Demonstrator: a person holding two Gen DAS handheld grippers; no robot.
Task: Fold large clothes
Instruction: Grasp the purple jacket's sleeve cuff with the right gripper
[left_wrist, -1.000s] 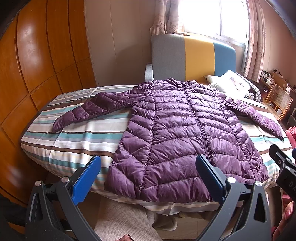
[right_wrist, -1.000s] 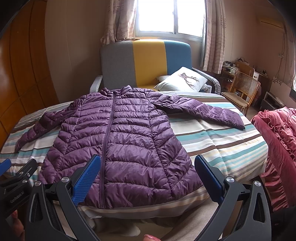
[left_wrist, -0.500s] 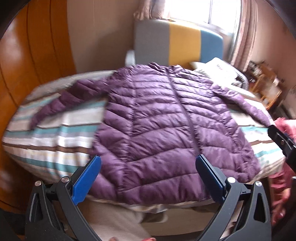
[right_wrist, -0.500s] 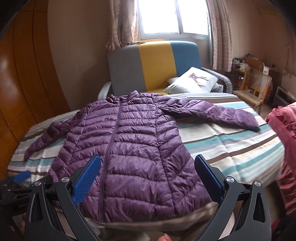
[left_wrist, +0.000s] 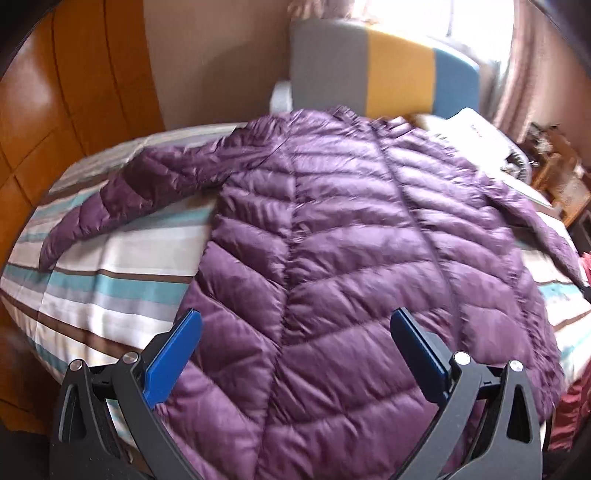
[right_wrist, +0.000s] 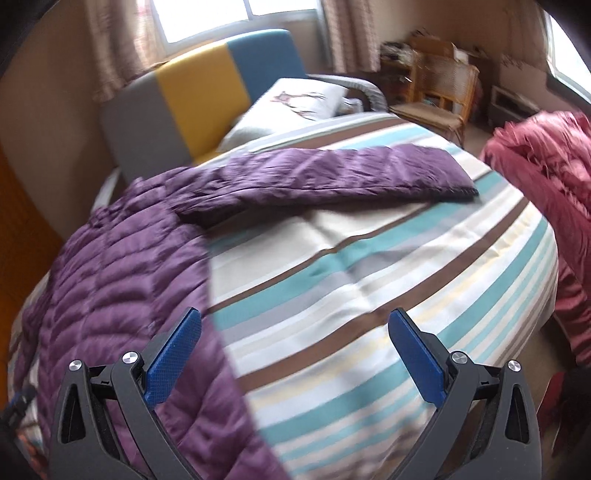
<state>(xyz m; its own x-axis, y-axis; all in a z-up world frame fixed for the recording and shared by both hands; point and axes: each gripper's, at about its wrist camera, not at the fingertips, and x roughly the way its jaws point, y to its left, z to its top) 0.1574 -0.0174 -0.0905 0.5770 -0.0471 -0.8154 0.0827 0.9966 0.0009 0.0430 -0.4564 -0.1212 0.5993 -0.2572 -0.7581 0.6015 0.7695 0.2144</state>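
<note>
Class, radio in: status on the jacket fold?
Left gripper open, right gripper open. Purple jacket flat, unfolded on striped bed. Nothing blocking.

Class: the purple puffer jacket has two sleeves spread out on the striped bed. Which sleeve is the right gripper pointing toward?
The sleeve stretching toward the red bedding. The open right gripper faces it; the other sleeve lies by the wooden wardrobe.

My black left gripper (left_wrist: 295, 354) and black right gripper (right_wrist: 293, 352), blue-padded jaws wide apart, both empty.
</note>
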